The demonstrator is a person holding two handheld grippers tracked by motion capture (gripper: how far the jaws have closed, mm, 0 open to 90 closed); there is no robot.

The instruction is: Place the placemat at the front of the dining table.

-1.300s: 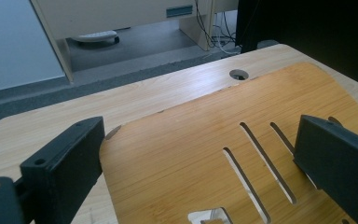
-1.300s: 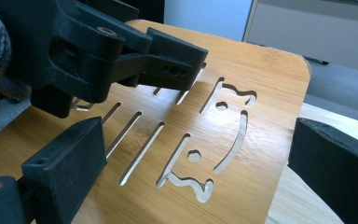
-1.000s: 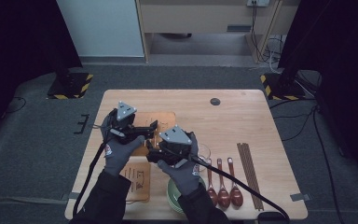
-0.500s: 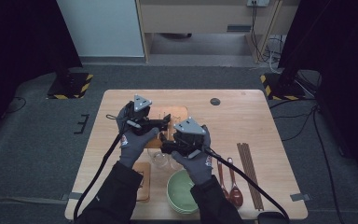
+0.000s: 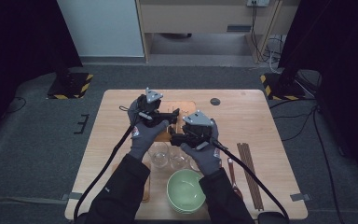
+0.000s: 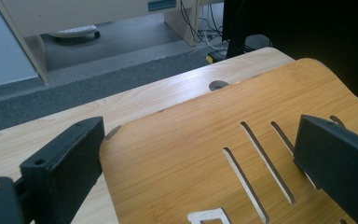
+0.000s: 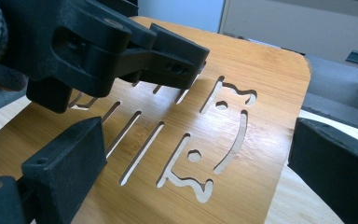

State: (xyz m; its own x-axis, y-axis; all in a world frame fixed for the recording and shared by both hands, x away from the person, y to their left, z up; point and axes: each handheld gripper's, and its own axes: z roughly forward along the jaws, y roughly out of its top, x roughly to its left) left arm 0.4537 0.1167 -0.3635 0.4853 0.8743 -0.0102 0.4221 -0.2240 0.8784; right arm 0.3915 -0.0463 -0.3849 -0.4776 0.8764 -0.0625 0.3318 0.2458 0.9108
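Both grippers moved farther up the table, left gripper (image 5: 171,113) and right gripper (image 5: 173,138) fingers spread over slotted bamboo board (image 7: 242,88).

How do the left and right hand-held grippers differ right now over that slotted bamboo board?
The left hand-held gripper sits farther up the table over the bamboo board; the right hand-held gripper sits nearer the person, close to the glasses. In the high view the left points right, the right points left. Both are open, jaws spread above the board, neither clamping it, each held in a gloved hand.
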